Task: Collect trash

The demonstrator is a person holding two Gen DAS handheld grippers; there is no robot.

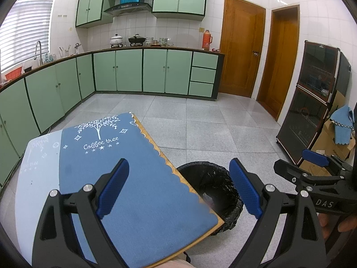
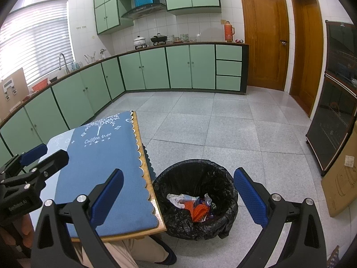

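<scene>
A bin with a black liner (image 2: pixel 196 178) stands on the floor right of the table; it also shows in the left wrist view (image 1: pixel 207 178). Inside lie crumpled white paper (image 2: pixel 176 198), an orange piece (image 2: pixel 197 211) and other wrappers. My left gripper (image 1: pixel 178 189) is open and empty, above the table's right edge and the bin. My right gripper (image 2: pixel 178 198) is open and empty, above the bin. The right gripper shows at the right of the left wrist view (image 1: pixel 316 163), and the left gripper at the left of the right wrist view (image 2: pixel 33 156).
A wooden table with a blue "Coffee tree" cloth (image 2: pixel 100 154) sits at the left, the cloth showing nothing on it. Green cabinets (image 2: pixel 156 69) line the far wall. A dark glass cabinet (image 2: pixel 334 111) and cardboard boxes (image 2: pixel 341 189) stand at the right. My leg (image 2: pixel 133 252) is under the table.
</scene>
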